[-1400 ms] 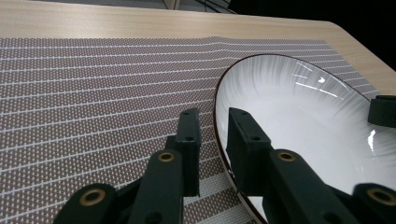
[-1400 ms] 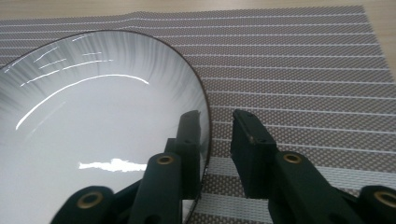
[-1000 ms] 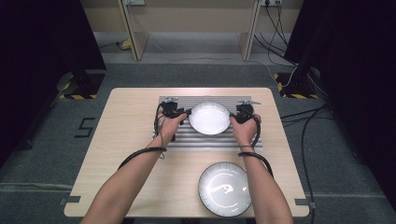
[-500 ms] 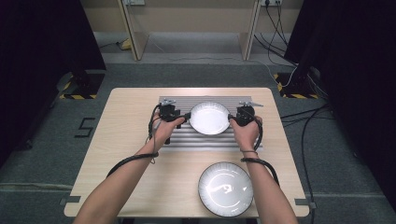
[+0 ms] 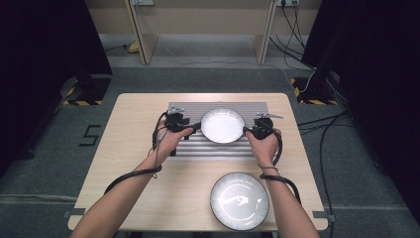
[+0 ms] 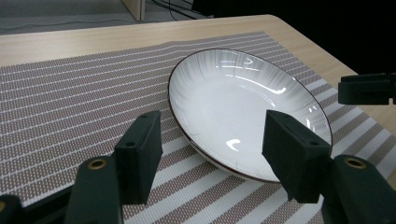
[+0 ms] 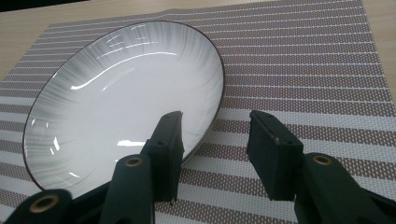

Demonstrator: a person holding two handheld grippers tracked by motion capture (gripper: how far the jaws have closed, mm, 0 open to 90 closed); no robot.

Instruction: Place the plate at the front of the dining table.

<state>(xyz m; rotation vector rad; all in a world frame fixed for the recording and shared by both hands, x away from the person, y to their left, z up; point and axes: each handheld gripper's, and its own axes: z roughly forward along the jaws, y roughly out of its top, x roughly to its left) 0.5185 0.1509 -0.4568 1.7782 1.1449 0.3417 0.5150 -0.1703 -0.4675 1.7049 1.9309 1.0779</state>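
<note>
A white plate with a dark rim lies on a striped placemat at the far middle of the table. My left gripper is at its left rim and my right gripper at its right rim. In the left gripper view the jaws stand wide, with the plate just ahead and its near rim in the gap, untouched by the pads. In the right gripper view the jaws are apart over the mat, the left one beside the plate's edge. Both pairs of jaws have just been opening.
A second, darker-looking plate sits near the table's front edge, right of centre. The wooden table has bare room at left. Cables trail from both grippers along the forearms. The other gripper shows at the right in the left gripper view.
Both hands have drawn back a little from the white plate's rim, the left one more. The plate stays flat on the mat.
</note>
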